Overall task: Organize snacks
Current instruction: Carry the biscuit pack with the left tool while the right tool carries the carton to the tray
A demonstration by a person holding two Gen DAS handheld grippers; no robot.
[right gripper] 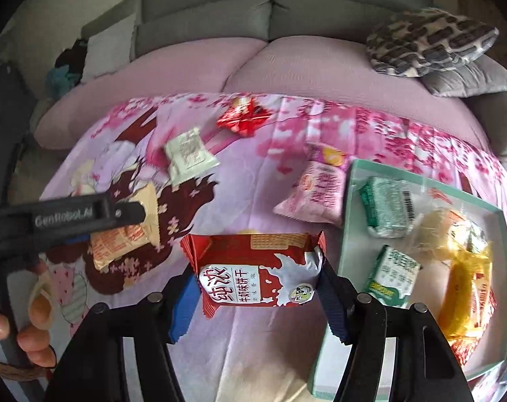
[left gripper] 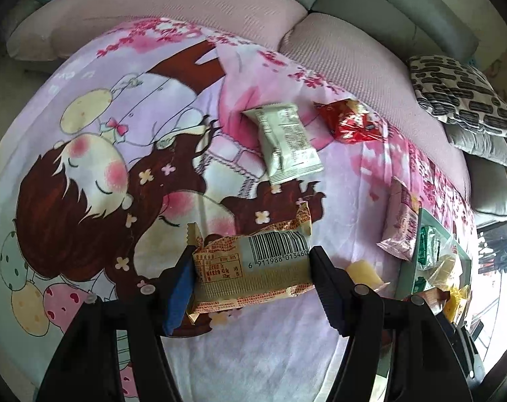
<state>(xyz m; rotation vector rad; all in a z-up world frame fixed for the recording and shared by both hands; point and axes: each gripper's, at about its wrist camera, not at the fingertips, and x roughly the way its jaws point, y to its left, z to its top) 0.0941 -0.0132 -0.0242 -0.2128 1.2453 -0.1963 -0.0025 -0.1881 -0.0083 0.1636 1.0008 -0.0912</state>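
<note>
My left gripper (left gripper: 251, 268) is shut on a tan snack packet (left gripper: 253, 258) with a barcode, gripped across its width just above the cartoon blanket (left gripper: 86, 167). In the right wrist view the same gripper (right gripper: 129, 231) shows side-on at the left, with the tan packet (right gripper: 123, 241) in it. My right gripper (right gripper: 257, 284) is shut on a red and white biscuit packet (right gripper: 257, 271), with both pads pressing its ends, held over the blanket beside the tray. A pale green tray (right gripper: 349, 207) at the right holds green packets (right gripper: 385, 211) and yellow wrapped cakes (right gripper: 464, 268).
Loose on the blanket lie a pale green packet (left gripper: 288, 140), a red packet (left gripper: 354, 122) and a pink packet (right gripper: 315, 194) against the tray. Sofa cushions (right gripper: 287, 67) and a patterned pillow (right gripper: 427, 40) sit behind. A person's hand (right gripper: 19, 328) shows at lower left.
</note>
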